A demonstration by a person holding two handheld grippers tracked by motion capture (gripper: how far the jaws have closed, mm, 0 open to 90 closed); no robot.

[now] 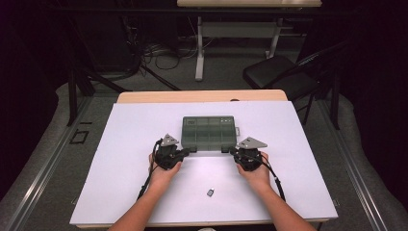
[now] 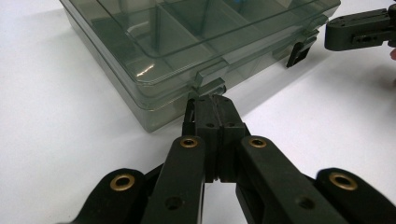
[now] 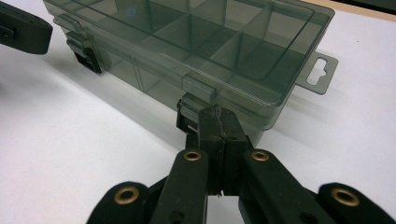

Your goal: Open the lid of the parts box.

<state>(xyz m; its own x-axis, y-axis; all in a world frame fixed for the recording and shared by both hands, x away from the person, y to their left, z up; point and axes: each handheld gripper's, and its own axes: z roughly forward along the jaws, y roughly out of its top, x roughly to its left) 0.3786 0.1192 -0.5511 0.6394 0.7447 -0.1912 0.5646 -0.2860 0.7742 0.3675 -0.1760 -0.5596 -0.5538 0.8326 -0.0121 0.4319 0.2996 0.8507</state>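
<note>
A smoky grey compartment box (image 1: 209, 131) with its clear lid down lies mid-table on the white sheet. My left gripper (image 1: 188, 151) points at its near-left front latch, and my right gripper (image 1: 231, 150) at its near-right one. In the left gripper view the black jaws (image 2: 212, 99) are pressed together, tips against the latch (image 2: 208, 83) of the box (image 2: 177, 42). The right gripper view is alike: closed jaws (image 3: 215, 111) butt against a latch (image 3: 196, 95) on the box (image 3: 210, 42). Whether a latch flap is pinched, I cannot tell.
A small dark piece (image 1: 210, 192) lies on the white sheet (image 1: 125, 144) near the front edge, between the forearms. The box has a hang tab (image 3: 320, 72) at one end. Beyond the table stand a black folding chair (image 1: 276, 72) and a desk leg (image 1: 199, 53).
</note>
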